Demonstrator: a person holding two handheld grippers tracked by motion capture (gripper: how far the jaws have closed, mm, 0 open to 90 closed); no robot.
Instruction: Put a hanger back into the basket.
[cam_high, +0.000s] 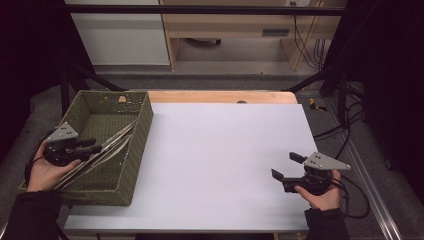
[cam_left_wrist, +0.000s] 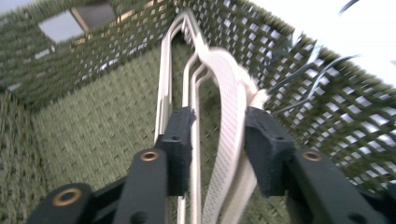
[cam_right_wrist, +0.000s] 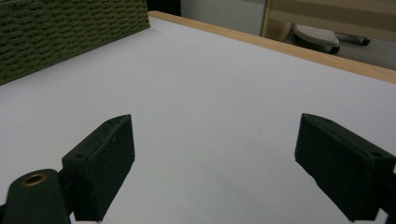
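While the green woven basket (cam_high: 131, 150) surrounds the left gripper (cam_left_wrist: 217, 140), a bundle of pale hangers (cam_left_wrist: 187, 70) runs lengthwise straight ahead from its parted jaws, passing between the pads, which seem not to press it. Well off to the side, the right gripper (cam_high: 285, 166) hovers spread wide, holding nothing.

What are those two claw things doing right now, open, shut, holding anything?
Left gripper: jaws apart inside the green basket, the pale hangers lying between them, not clamped.
Right gripper: wide open over the white table, holding nothing.
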